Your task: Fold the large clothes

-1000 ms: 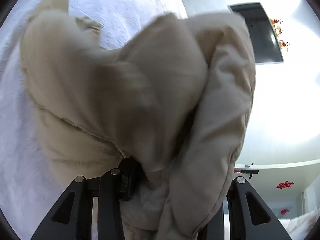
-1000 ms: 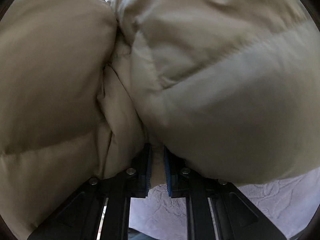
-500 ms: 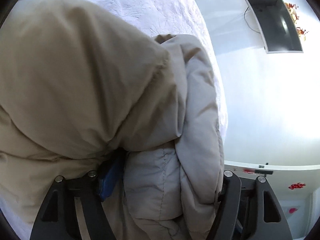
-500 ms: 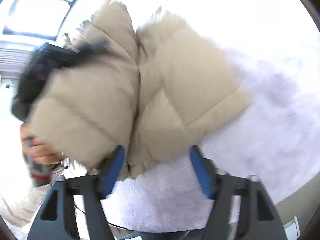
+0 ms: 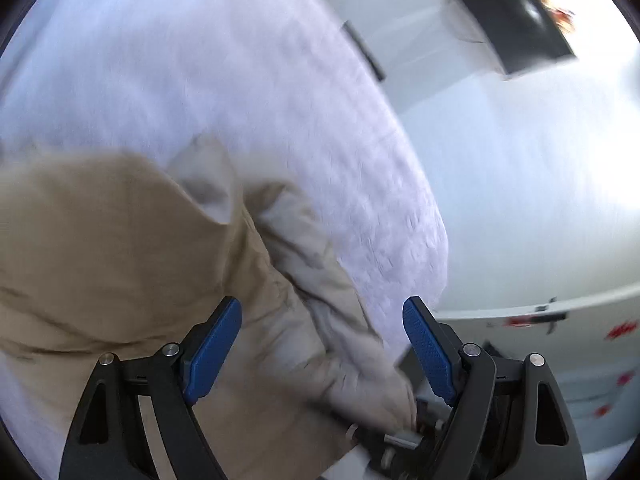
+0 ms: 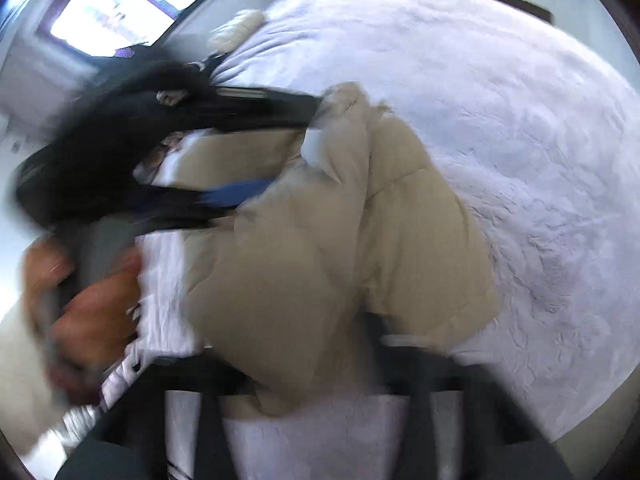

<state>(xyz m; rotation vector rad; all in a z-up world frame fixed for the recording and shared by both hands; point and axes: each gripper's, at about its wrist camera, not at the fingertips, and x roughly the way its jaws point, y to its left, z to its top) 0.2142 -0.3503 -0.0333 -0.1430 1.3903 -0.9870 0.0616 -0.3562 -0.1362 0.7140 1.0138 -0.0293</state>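
A beige puffer jacket [image 5: 120, 260] lies folded on the white bed [image 5: 240, 100]. My left gripper [image 5: 320, 350] hovers over the jacket's right edge. Its jaws are opening, the blue pads [image 5: 212, 348] stand wide apart, and neither touches cloth. The right wrist view has the jacket [image 6: 320, 260] in the middle of the bed [image 6: 520, 140], with the left gripper [image 6: 280, 152] reaching in from the upper left. My right gripper [image 6: 312, 392] is a dark blur at the bottom. Its jaws are closing around the jacket's near hem, but I cannot tell if they grip it.
A hand [image 6: 92, 304] holds the left gripper at the left. A cream fluffy item [image 6: 240, 28] lies at the bed's far end, below a bright window [image 6: 120, 12]. Right of the bed are pale floor, a dark screen [image 5: 520, 20] and a white cabinet [image 5: 560, 360].
Both grippers let go of the jacket and drew back and up. The jacket, bunched against both cameras a second ago, now lies folded on the bed. The right jaws opened wide, then narrowed.
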